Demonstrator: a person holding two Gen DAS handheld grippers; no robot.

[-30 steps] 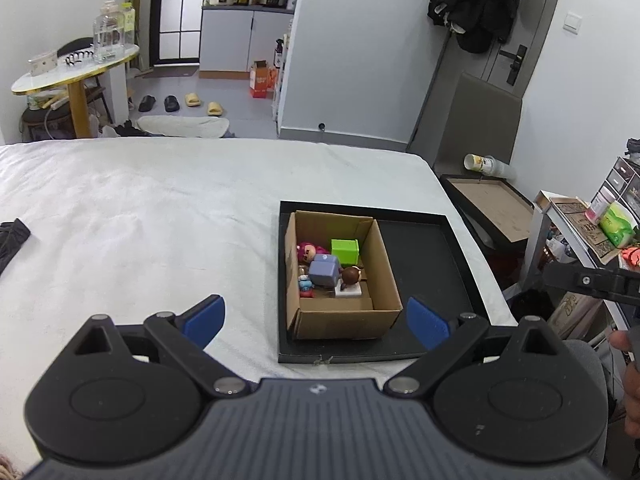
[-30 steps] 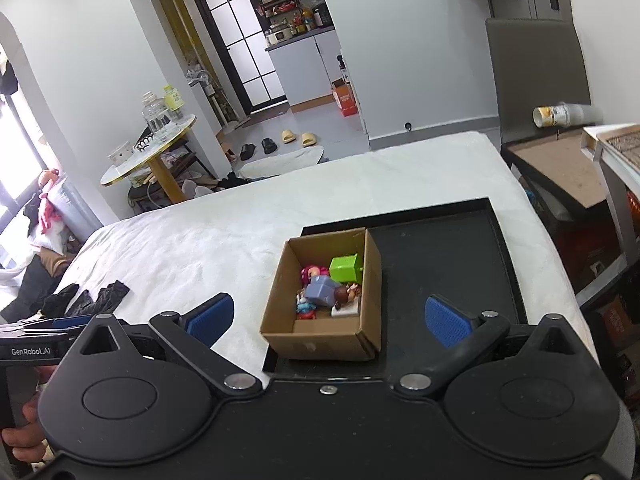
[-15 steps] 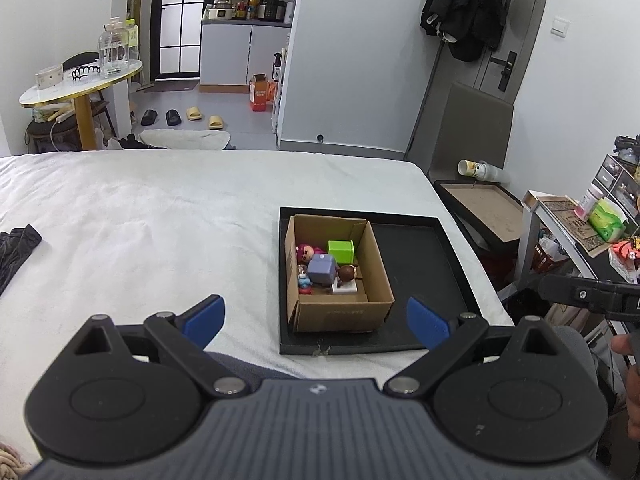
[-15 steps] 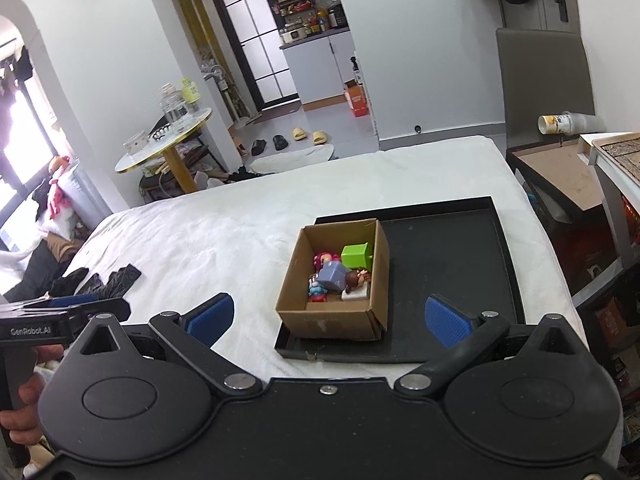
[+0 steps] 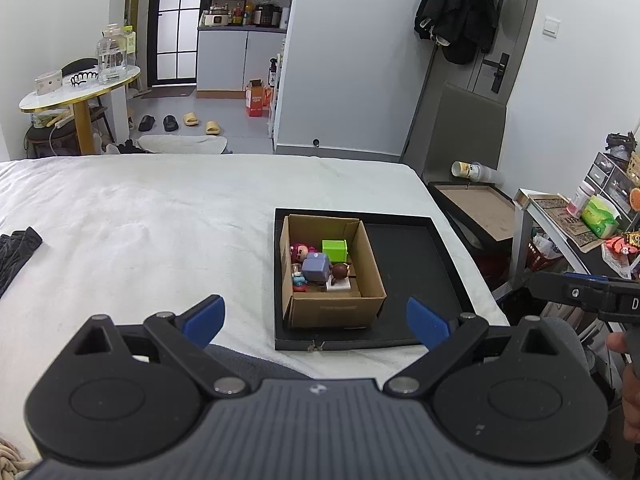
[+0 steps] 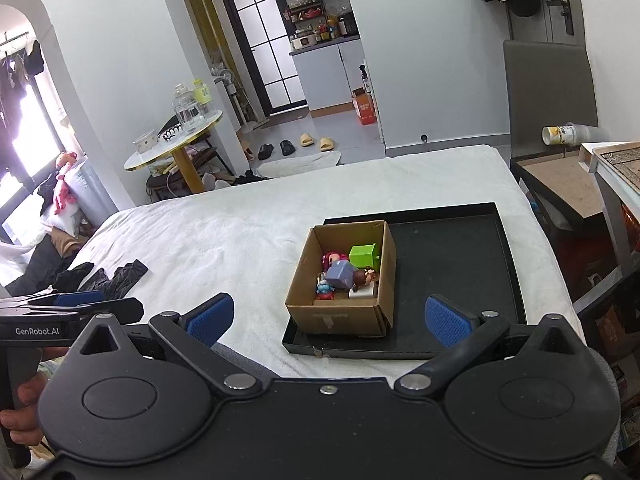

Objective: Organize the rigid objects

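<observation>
A brown cardboard box (image 5: 336, 308) (image 6: 340, 316) stands in the left part of a black tray (image 5: 412, 264) (image 6: 452, 248) on the white bed. Inside it lie a green cube (image 5: 335, 249) (image 6: 363, 255), a purple-blue block (image 5: 316, 267) (image 6: 340, 274), a pink-haired figure (image 5: 299, 252) and other small toys. My left gripper (image 5: 314, 320) is open, held well back from the box with nothing between its blue pads. My right gripper (image 6: 326, 318) is also open and empty, likewise back from the box.
Dark clothing (image 6: 100, 278) lies on the bed's left side. A wooden-bottomed black frame (image 5: 476, 210) and a cluttered shelf (image 5: 580, 220) stand right of the bed. A round table (image 5: 80, 88) and slippers are on the floor beyond. A hand (image 6: 20, 404) holds the left gripper's handle.
Both grippers have pulled back and up from the box, so it looks smaller and farther. Both stayed open and empty; the box and toys have not moved.
</observation>
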